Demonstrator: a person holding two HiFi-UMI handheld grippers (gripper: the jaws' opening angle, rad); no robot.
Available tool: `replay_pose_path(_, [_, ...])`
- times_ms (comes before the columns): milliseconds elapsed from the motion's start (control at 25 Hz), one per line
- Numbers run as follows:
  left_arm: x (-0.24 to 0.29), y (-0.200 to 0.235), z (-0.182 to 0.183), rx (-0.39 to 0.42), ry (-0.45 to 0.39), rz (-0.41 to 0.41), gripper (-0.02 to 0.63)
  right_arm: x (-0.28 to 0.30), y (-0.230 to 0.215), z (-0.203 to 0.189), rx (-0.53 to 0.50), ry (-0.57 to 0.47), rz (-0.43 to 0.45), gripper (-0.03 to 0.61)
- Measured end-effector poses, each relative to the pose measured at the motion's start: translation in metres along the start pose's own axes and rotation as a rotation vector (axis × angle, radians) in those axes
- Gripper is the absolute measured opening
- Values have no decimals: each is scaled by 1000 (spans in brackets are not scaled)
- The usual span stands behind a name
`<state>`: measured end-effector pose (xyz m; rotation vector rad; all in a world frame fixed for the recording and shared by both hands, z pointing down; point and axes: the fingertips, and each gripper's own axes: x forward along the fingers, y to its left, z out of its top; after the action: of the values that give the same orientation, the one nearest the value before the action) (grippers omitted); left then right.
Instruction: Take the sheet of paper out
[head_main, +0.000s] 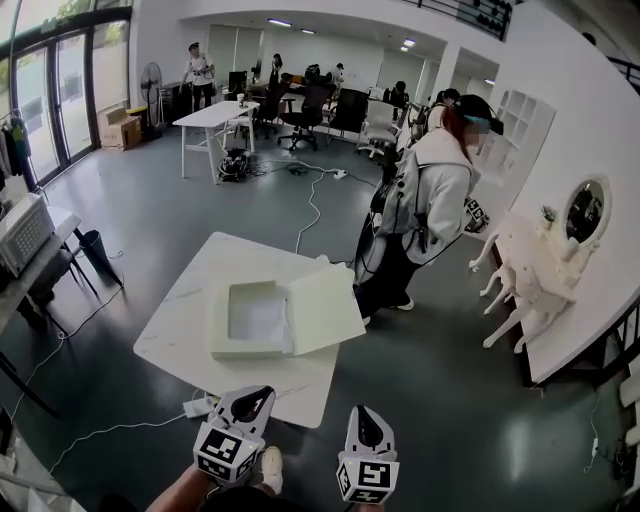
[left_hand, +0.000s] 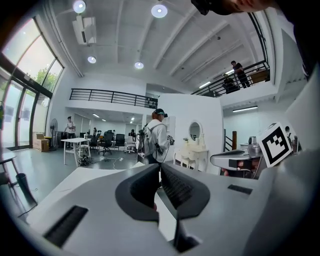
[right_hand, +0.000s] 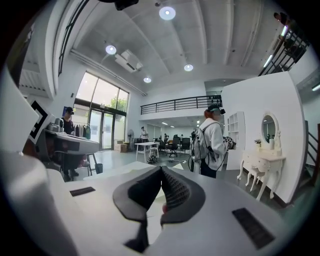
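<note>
A shallow white box (head_main: 222, 322) lies open on the white table (head_main: 190, 300), its lid (head_main: 322, 308) folded out to the right. A pale sheet of paper (head_main: 258, 318) lies flat inside the box. My left gripper (head_main: 248, 404) and right gripper (head_main: 366, 424) hover side by side in front of the table's near edge, short of the box. Both point toward the table with nothing in them. In the left gripper view the left gripper (left_hand: 159, 166) has its jaw tips meeting; in the right gripper view the right gripper (right_hand: 161, 169) is shut the same way.
A person in a light hoodie (head_main: 425, 200) stands just beyond the table's far right corner. A power strip (head_main: 197, 406) and cables lie on the floor by the table's near left corner. A white dresser with a mirror (head_main: 545, 265) lines the right wall. Desks and chairs (head_main: 300, 105) fill the back.
</note>
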<state>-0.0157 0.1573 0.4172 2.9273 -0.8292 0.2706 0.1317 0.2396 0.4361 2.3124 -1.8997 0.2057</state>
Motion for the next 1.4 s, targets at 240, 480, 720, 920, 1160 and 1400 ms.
replay_pose_path(240, [66, 56, 9, -20, 21, 12, 31, 90, -5, 13, -3, 24, 29, 17])
replay_pose_path(480, [112, 110, 15, -34, 8, 17, 31, 163, 0, 26, -20, 25, 41, 17])
replay_pose_path(720, [130, 155, 25, -49, -13, 47, 31, 210, 10, 43, -49, 26, 61, 17])
replay_pose_path(920, [132, 187, 27, -59, -23, 102, 31, 245, 25, 51, -66, 28, 109, 17])
replay_pose_path(1160, [131, 231, 24, -80, -25, 184, 31, 295, 57, 54, -88, 34, 195, 17])
replay_pose_path(1400, [151, 265, 9, -109, -16, 284, 31, 356, 73, 49, -109, 37, 310, 17])
